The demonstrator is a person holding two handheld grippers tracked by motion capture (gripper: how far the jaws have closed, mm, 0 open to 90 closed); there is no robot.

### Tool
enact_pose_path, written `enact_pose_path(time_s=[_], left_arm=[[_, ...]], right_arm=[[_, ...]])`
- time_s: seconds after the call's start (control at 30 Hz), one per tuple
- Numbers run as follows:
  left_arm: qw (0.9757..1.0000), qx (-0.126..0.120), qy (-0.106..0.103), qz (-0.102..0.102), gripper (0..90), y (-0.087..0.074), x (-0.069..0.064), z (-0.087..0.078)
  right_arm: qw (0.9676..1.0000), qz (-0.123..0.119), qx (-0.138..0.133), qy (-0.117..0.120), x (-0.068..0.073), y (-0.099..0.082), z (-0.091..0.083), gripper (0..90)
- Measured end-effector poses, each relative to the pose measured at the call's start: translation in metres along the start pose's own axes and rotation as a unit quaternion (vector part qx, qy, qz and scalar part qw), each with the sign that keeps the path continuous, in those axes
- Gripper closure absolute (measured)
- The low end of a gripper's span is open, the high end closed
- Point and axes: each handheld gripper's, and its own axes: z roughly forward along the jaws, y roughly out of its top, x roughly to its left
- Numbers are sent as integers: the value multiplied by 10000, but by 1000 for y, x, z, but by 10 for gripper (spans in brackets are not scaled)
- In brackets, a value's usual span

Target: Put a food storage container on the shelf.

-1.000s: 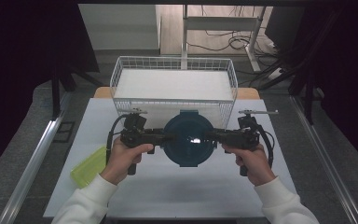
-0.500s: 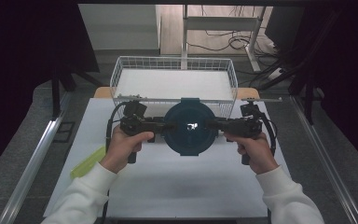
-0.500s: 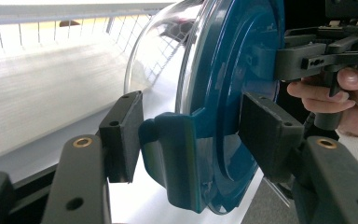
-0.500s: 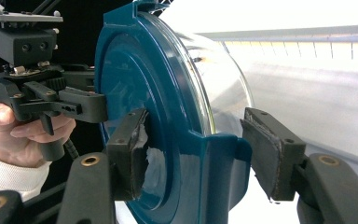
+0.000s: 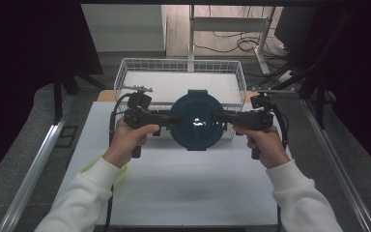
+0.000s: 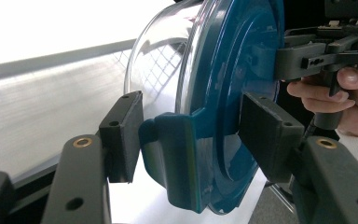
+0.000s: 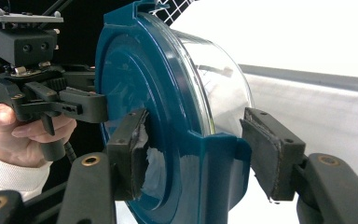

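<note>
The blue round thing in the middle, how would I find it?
Look at the white table, just in front of the wire basket. Between the left gripper and right gripper is a round container: dark blue lid with side tabs over a clear bowl.

Blue-lidded container (image 5: pixel 196 121) between two tongs, wire basket (image 5: pixel 125 72) behind

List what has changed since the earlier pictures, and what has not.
Both hands have carried the round container with the blue lid away from the person: a second ago it hung over the white table, now it overlaps the front rim of the wire basket. The grip is unchanged: the left gripper and right gripper still clamp its opposite side tabs. The basket and the yellow-green thing by the left sleeve stayed put.
</note>
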Motion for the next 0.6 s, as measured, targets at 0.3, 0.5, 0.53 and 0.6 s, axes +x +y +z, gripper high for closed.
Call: enact_pose_path(time_s=[0.3,0.5,0.53,0.6], left_arm=[[10000,-32,-38,20,417,12,3,0],[10000,-41,-47,9,416,20,2,-1],[10000,-36,-31,12,416,23,2,-1],[10000,-51,-28,35,416,26,2,-2]], right_arm=[[10000,-64,15,-15,0,15,0,424],[10000,-65,-15,-30,1,23,-2,424],[10000,-61,-22,-28,1,24,-3,425],[10000,-60,-41,-15,1,27,-3,425]])
